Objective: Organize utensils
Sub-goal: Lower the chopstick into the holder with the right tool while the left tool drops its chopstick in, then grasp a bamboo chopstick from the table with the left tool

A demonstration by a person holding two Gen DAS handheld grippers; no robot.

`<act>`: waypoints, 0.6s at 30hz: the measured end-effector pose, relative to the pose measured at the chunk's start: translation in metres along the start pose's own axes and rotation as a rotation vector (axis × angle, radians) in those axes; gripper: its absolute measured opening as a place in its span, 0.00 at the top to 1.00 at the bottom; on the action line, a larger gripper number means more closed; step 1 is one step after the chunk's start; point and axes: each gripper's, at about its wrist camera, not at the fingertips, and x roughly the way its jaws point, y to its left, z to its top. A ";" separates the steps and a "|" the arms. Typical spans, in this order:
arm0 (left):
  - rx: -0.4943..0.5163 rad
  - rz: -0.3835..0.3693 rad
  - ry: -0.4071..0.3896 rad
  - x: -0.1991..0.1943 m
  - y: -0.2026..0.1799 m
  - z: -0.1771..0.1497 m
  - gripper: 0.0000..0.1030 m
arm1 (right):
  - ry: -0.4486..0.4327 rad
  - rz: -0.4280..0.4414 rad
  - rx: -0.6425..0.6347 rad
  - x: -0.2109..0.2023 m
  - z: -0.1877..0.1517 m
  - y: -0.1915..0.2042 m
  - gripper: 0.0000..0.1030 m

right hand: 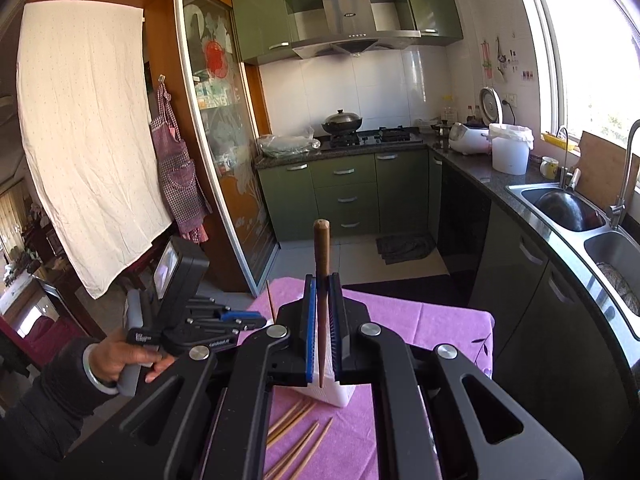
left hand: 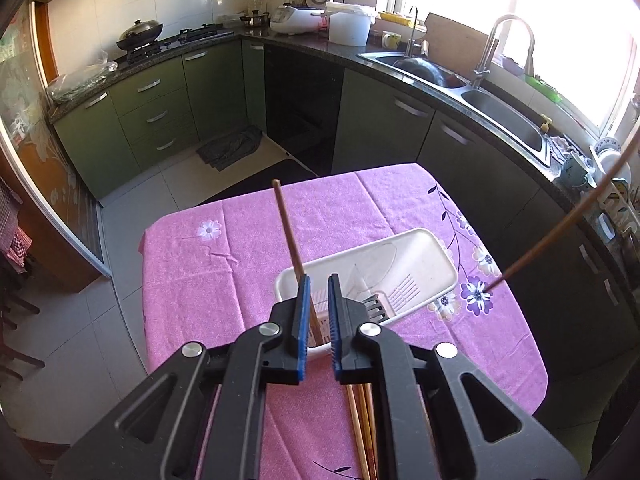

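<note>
A white plastic utensil tray (left hand: pixel 404 256) lies on the purple flowered tablecloth (left hand: pixel 192 280). My left gripper (left hand: pixel 319 280) hovers over the tray's near end with a brown chopstick (left hand: pixel 286 224) against its left pad, the stick pointing up and away; the jaws stand slightly apart. My right gripper (right hand: pixel 322 280) is shut on a dark brown chopstick (right hand: pixel 321 248) held upright above the tray (right hand: pixel 332 394). That stick also shows at the right edge of the left wrist view (left hand: pixel 560 232). Several loose chopsticks (right hand: pixel 298 436) lie on the cloth near me. The left gripper (right hand: pixel 244 316) shows in the right wrist view.
The table stands in a kitchen with green cabinets (left hand: pixel 160 100). A steel double sink (left hand: pixel 500 108) and counter run along the right. A stove with a wok (right hand: pixel 342 122) is at the back. A glass sliding door (right hand: pixel 224 152) is to the left.
</note>
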 end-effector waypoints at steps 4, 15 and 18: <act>0.007 0.012 -0.076 -0.036 0.003 -0.007 0.81 | -0.006 -0.008 0.008 0.026 0.020 0.001 0.93; 0.034 -0.046 -0.024 -0.054 -0.005 -0.065 0.78 | 0.228 -0.001 0.041 0.142 -0.044 -0.008 0.92; 0.027 -0.063 0.003 -0.047 -0.009 -0.077 0.74 | 0.226 0.019 0.037 0.137 -0.049 -0.005 0.91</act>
